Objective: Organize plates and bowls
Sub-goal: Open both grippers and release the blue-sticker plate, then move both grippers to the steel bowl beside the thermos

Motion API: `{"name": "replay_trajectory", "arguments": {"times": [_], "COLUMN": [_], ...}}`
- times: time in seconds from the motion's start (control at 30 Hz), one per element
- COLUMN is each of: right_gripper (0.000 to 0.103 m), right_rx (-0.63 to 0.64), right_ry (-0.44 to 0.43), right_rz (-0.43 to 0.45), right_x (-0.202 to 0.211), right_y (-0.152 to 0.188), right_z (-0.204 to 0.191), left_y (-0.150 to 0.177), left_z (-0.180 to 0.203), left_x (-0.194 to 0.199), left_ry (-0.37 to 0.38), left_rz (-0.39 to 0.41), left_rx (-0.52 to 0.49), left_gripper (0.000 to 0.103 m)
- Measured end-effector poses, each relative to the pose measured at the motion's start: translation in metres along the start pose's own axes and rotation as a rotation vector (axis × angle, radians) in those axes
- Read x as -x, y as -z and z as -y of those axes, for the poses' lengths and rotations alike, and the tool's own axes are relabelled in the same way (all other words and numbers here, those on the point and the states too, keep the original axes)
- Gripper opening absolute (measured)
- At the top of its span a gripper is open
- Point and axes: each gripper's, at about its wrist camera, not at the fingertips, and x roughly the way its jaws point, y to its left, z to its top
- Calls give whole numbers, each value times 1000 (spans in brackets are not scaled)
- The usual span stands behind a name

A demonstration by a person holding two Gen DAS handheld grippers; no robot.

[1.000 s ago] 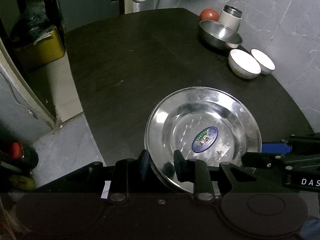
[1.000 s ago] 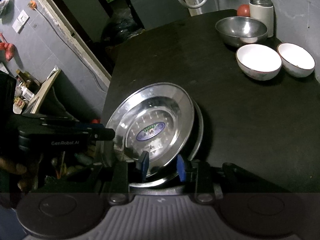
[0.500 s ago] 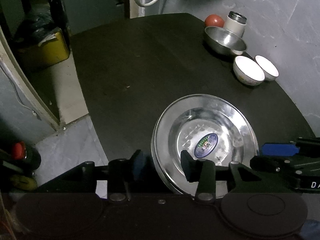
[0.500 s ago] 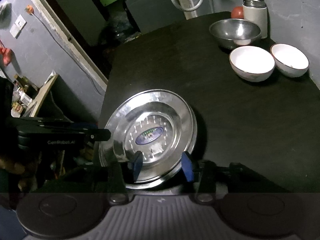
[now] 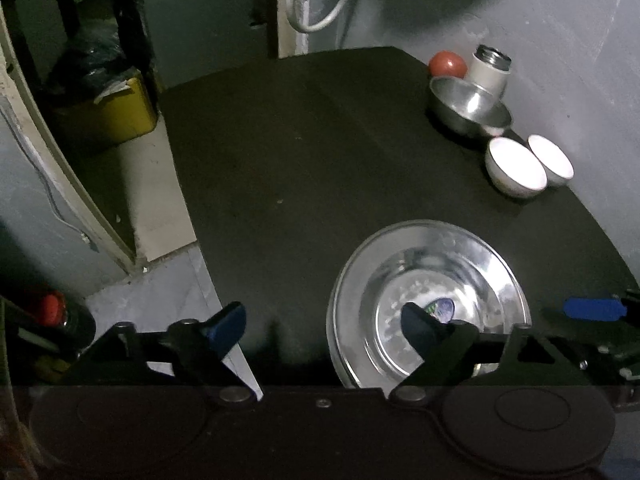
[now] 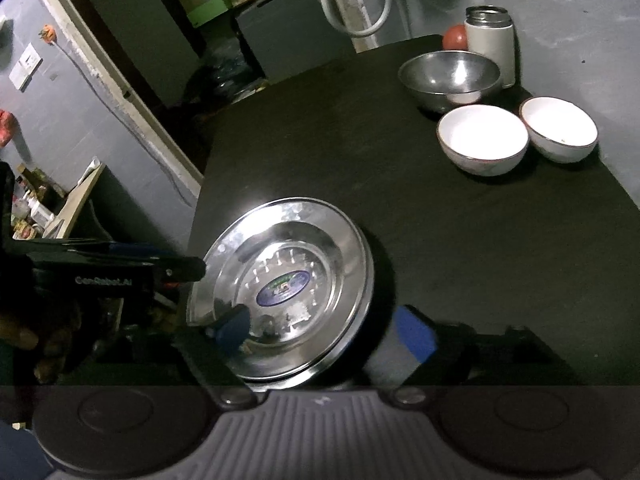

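Observation:
A shiny steel plate (image 5: 460, 264) (image 6: 288, 248) with a blue sticker lies flat on a second steel plate, near the front edge of the dark table (image 5: 300, 160) (image 6: 480, 240). My left gripper (image 5: 320, 322) straddles the plate's left rim. Its jaws are opening and the blue pads (image 5: 226, 322) stand clear of the metal. My right gripper (image 6: 324, 328) straddles the near rim, jaws opening too, with nothing gripped. Each gripper shows at the edge of the other's view. A steel bowl (image 5: 468, 108) (image 6: 450, 76) and two white bowls (image 5: 516, 166) (image 6: 482, 138) stand at the far right.
A white flask (image 5: 490, 70) (image 6: 490, 46) and a red round thing (image 5: 447, 65) (image 6: 455, 37) sit behind the steel bowl by the grey wall. A yellow bin (image 5: 112, 112) stands on the floor to the left of the table. A hand (image 6: 36, 336) holds the left gripper.
Both grippers let go of the top plate and spread their jaws wide. The plate, tilted a second ago, now lies flat on the lower one. Both views pulled back slightly.

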Motion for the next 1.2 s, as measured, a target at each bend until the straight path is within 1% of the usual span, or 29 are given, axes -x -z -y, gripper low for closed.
{"name": "replay_trajectory", "arguments": {"times": [0.03,0.1,0.17,0.2,0.27,0.47,0.63,0.77,0.83,0.97,1.07,1.2], "right_gripper": [90,96,100,103,103,103,103,103,103,103,103,103], "right_rx": [-4,-10,-18,-20,-32,-101,-134,-163,-175,-212,-227,-214], "right_ry": [4,12,21,33,61,113,134,140,138,110,136,177], "right_rz": [3,5,7,10,10,0,-11,-8,14,115,184,238], "right_x": [0,0,-1,-1,-2,-5,-8,-9,-7,5,10,8], "right_y": [0,-1,-1,0,0,3,6,8,8,-1,-14,-39], "right_z": [1,2,3,4,5,18,26,31,34,44,54,67], "left_y": [-1,-3,-4,-5,-6,-11,-19,-32,-42,-68,-88,-116], "left_z": [-1,-3,-5,-5,-7,-11,-10,-7,-5,7,17,30], "left_x": [0,0,-2,-2,-4,-11,-14,-19,-24,-41,-54,-73], "left_ry": [-1,-3,-6,-8,-2,21,50,105,125,145,158,183], "left_rz": [8,16,24,32,42,41,91,130,145,158,184,220], "left_rx": [5,12,18,23,36,68,55,54,58,27,-3,0], "left_gripper": [89,92,98,99,102,102,102,102,102,102,102,102]}}
